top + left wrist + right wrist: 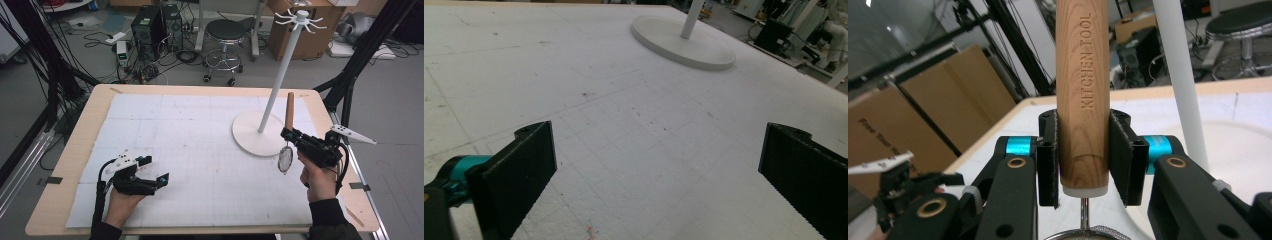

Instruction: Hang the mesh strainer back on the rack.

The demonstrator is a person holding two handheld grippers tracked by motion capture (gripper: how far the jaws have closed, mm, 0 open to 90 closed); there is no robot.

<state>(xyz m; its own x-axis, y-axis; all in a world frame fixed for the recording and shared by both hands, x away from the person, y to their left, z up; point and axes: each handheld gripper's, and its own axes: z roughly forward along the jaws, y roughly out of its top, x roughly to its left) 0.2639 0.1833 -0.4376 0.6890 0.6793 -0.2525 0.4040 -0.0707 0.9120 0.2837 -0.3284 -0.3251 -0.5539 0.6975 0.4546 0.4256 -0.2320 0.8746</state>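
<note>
Gripping strainer [286, 145] wooden handle, right gripper [288, 134]; left gripper [154, 170] agape

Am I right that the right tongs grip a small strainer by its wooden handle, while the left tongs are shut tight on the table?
Not quite. The left tongs are open, jaws wide apart with nothing between them, as the left gripper view shows. The rest holds: the right tongs grip the strainer by its wooden handle.

A light wooden surface [85, 127] carries a white gridded mat [190, 150] that covers most of it. Toward the far right corner, the round white base of a pole stand [252, 135] sits on the mat, apparently flat.
</note>
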